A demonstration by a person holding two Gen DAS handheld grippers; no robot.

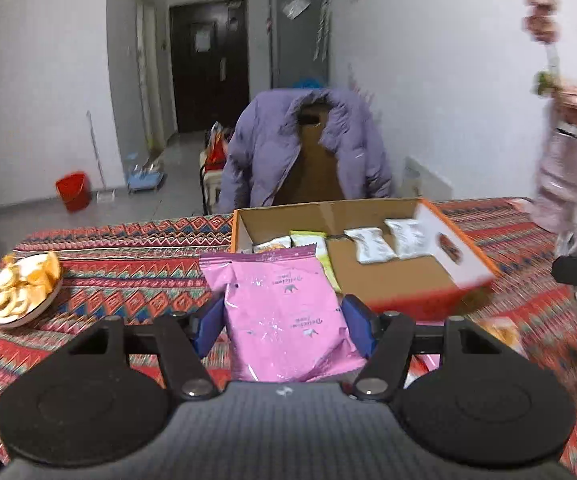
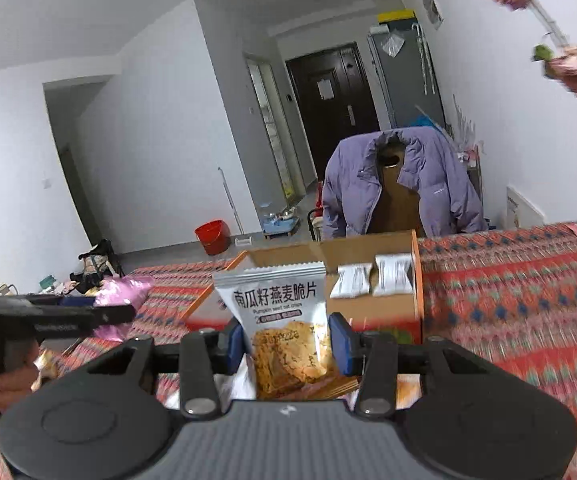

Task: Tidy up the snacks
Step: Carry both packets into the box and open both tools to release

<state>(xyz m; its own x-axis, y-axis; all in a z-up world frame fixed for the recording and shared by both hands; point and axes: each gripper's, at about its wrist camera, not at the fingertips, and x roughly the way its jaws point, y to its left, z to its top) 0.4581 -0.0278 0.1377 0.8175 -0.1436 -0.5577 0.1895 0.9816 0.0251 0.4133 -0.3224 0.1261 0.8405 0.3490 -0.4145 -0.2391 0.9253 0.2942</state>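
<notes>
Holding white packets (image 1: 386,240), maybe others: cardboard box (image 1: 392,280).

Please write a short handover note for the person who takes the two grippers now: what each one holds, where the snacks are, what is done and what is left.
Left gripper: jaws closed on a pink snack packet, held above the table.
Right gripper: jaws closed on a silver oat crisp packet, also lifted.
Cardboard box sits open on the patterned tablecloth, just ahead of both grippers.
Done: two white packets lie side by side in the box; some yellow-green packets lie at its left end.
Left: place both held packets in the box. More packets seem to lie on the table under the grippers.
</notes>
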